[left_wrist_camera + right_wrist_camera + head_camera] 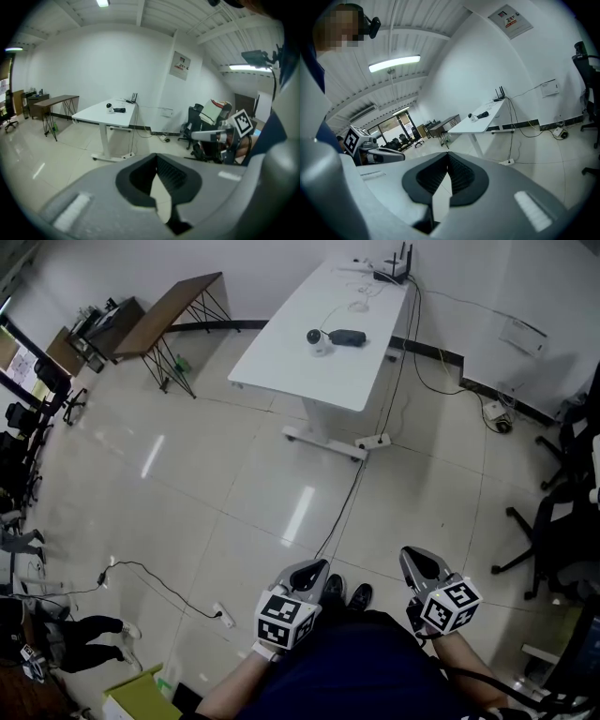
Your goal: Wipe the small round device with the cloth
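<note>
Pale glossy floor tiles throughout, streaked with lamp reflections. White desk at upper centre of head view, far end near a white wall. Brown trestle table at upper left. Black office chair at right edge. Power strip and black cables on floor beneath desk. Fluorescent tube on ribbed ceiling, upper left of right gripper view. Notice on wall, upper centre of left gripper view.

No text is legible. The wall notice and the white sheet lower on the wall carry print too small to read. The left marker cube and right marker cube bear only black-and-white square patterns.
</note>
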`<state>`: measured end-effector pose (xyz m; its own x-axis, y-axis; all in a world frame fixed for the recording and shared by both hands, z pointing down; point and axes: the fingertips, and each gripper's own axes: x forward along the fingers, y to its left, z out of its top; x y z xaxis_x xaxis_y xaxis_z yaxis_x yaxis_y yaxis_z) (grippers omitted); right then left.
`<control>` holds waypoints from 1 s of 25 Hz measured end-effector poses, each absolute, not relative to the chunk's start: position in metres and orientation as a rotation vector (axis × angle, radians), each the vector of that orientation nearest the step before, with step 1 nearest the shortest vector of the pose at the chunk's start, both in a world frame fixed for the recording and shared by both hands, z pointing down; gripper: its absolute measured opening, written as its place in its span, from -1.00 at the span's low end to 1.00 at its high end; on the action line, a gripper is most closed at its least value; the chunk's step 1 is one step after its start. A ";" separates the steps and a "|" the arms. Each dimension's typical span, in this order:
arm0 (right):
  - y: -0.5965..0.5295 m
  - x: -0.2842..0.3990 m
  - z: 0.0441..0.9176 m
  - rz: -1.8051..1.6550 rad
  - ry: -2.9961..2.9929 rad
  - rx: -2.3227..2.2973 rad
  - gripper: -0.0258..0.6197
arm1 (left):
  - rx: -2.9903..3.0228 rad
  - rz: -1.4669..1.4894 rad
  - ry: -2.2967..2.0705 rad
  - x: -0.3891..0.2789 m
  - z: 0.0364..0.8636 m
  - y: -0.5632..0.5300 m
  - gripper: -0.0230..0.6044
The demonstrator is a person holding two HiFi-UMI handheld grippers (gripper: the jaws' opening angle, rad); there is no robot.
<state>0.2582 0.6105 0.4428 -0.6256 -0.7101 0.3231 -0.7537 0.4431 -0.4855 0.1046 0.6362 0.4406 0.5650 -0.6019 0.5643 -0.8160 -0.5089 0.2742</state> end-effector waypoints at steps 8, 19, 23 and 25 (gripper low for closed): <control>0.586 0.252 0.444 0.916 -2.607 1.327 -0.91 | 2.273 0.551 -1.172 0.091 0.447 0.611 -0.92; 0.513 0.237 0.423 0.752 -2.586 1.415 -0.91 | 2.410 0.358 -1.224 0.066 0.421 0.522 -0.92; 0.478 0.225 0.388 0.509 -2.619 1.514 -0.91 | 2.612 0.218 -1.299 0.051 0.392 0.486 -0.92; 0.464 0.214 0.371 0.366 -2.632 1.538 -0.91 | 2.714 0.200 -1.270 0.048 0.382 0.476 -0.92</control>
<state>0.2143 0.4638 0.3705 -0.4963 -0.8492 0.1806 -0.8662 0.4705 -0.1682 0.0482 0.4759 0.3817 0.6351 -0.7515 0.1785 -0.7699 -0.6344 0.0686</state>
